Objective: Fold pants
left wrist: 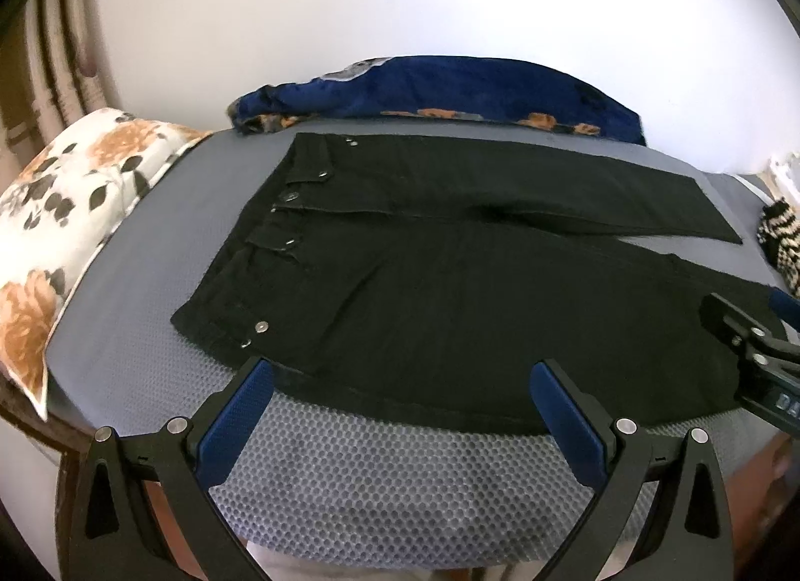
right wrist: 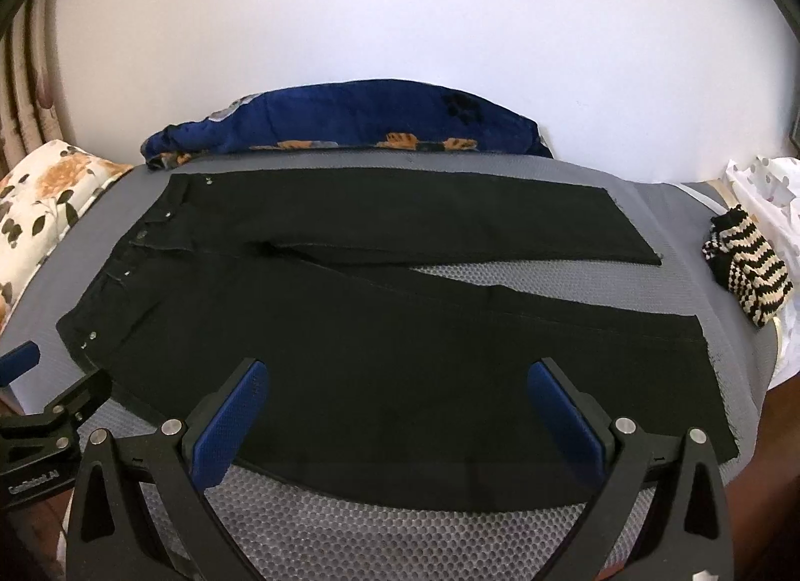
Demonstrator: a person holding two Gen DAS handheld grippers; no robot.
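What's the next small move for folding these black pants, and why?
Probably lower both open grippers onto the near edge of the near leg and pinch it. The black pants lie flat and unfolded on the grey mat, legs spread apart. The left gripper sits near the waistband, the right gripper nearer the hem, neither holding cloth, so lifting that leg over the far one looks natural.

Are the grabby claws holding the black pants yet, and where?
No, nothing is held. The left gripper and the right gripper are both wide open, poised by the near edge of the black pants, which lie spread flat on the grey mat.
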